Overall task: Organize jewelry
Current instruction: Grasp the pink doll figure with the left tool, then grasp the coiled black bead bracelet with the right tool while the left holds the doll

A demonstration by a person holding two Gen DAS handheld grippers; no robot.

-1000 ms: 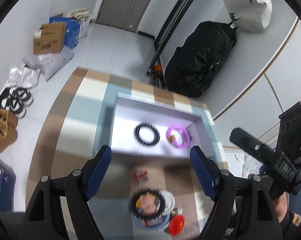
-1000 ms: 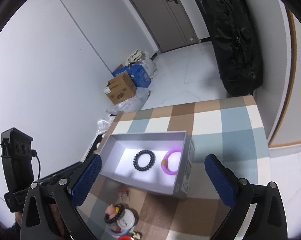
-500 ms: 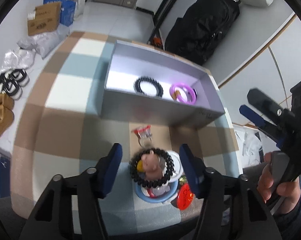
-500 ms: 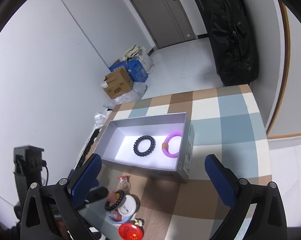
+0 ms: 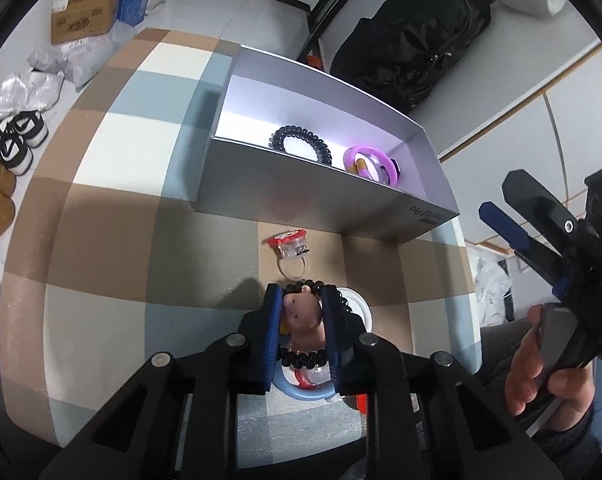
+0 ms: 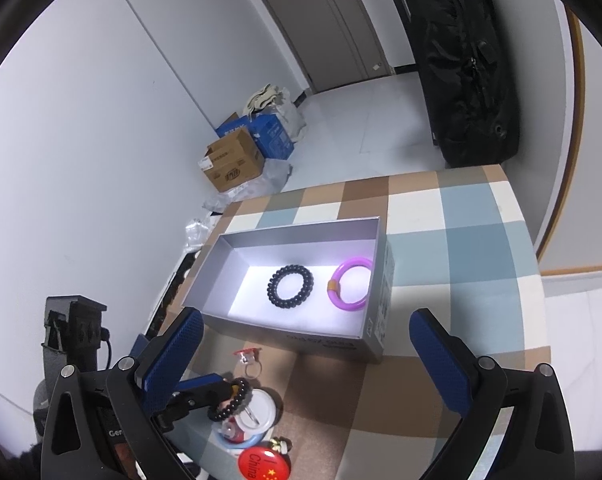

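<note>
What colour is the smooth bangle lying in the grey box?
Purple, with a small orange band; the bangle shows best in the right wrist view.

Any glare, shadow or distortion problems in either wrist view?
Left wrist view: strong fisheye bending; the box has a bright floor and a shaded near wall; the left gripper is sharp. Right wrist view: a bright patch around the black bracelet and purple bangle, both still sharp.

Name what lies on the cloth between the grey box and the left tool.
A clear ring with a red top lies there, before the grey box and beyond the left tool; the left wrist view shows it.
</note>
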